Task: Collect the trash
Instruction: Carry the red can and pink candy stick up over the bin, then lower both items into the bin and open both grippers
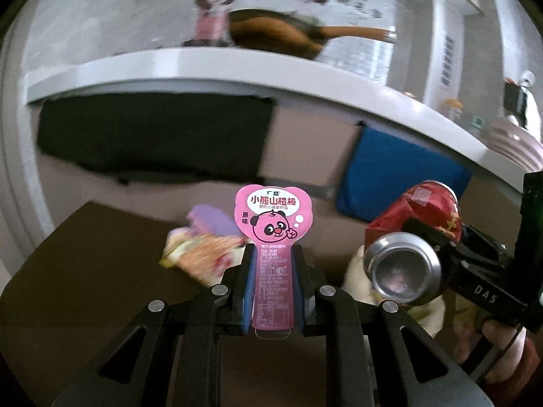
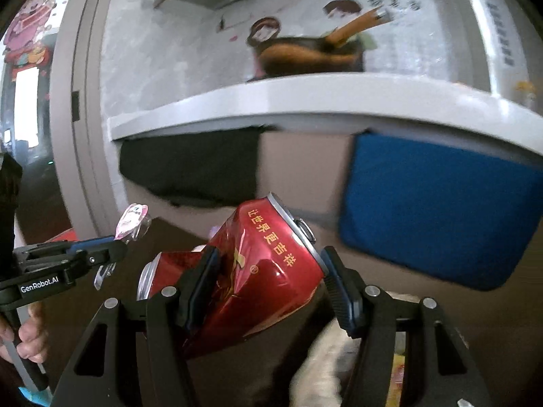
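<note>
The left gripper (image 1: pixel 273 264) is nearly closed, its blue pads clamped on the narrow stem of a pink snack wrapper (image 1: pixel 273 234). The wrapper stands upright between the fingers, its heart-shaped top with a cartoon panda face rising above the fingertips. From the right wrist view the same wrapper (image 2: pixel 132 220) shows as a thin pink and clear sliver poking out of the left gripper (image 2: pixel 113 249), which is held up at the left edge by a hand (image 2: pixel 29 339).

The right gripper (image 2: pixel 268 291) is spread wide and closed on a dented red can (image 2: pixel 258 271). The can lies slanted across the jaws, its pull-tab end up toward the right finger and its silver base down to the left. In the left wrist view the can (image 1: pixel 417 237) shows that base toward the camera, carried by the right gripper (image 1: pixel 437 240) coming in from the right.

Both pieces of trash are held up above a dark brown desk (image 1: pixel 85 271). On the desk beyond the left gripper lie some crumpled wrappers (image 1: pixel 203 247), blurred, purple and yellowish. Something pale and soft (image 2: pixel 325 363) lies under the right gripper; I cannot tell what it is.

Behind, a white counter (image 1: pixel 203 68) carries a brown pan (image 1: pixel 271 34) with a long handle. A black cloth (image 1: pixel 152 135) and a blue cloth (image 1: pixel 397 176) hang beneath its edge.
</note>
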Demonstrator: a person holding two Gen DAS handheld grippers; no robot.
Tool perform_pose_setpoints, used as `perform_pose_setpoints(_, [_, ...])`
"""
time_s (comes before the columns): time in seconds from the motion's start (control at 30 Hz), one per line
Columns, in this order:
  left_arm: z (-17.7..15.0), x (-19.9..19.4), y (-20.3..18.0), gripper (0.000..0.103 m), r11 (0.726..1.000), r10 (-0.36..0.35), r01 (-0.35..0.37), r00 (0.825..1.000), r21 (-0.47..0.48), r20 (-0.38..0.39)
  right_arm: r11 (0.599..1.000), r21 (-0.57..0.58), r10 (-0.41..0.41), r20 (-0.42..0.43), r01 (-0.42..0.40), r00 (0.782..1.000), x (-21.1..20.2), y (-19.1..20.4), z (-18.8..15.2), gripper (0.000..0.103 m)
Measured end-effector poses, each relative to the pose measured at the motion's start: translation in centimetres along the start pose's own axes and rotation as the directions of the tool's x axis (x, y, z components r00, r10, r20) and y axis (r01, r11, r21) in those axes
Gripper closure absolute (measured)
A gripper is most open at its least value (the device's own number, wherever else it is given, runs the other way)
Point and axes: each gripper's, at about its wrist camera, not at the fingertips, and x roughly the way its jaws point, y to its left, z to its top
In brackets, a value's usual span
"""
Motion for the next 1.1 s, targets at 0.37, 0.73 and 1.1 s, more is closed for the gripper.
perform_pose_setpoints(0.37, [2.3,1.8,-10.0,0.083,0.991,-0.116,0.11,0.99,0.075,0.081,0.987,0.059,-0.151,0.048,0.148,0.987,-5.5,-8.7,-0.8,0.046])
perform_pose_setpoints(0.73, [0.4,4.4,-16.0,0.083,0.978,-0.158,0.152,0.987,0.145,0.029,0.97,0.083,-0.23,0.032,0.227,0.973,-7.3,-13.5,-3.0,0.046])
perform_pose_setpoints(1.1, [-2.6,8.3,-16.9,0.083,0.972,-0.177,0.184,0.982,0.145,-0.062,0.966,0.111,-0.234,-0.011,0.234,0.972,-5.7,-15.2,-5.5,0.046])
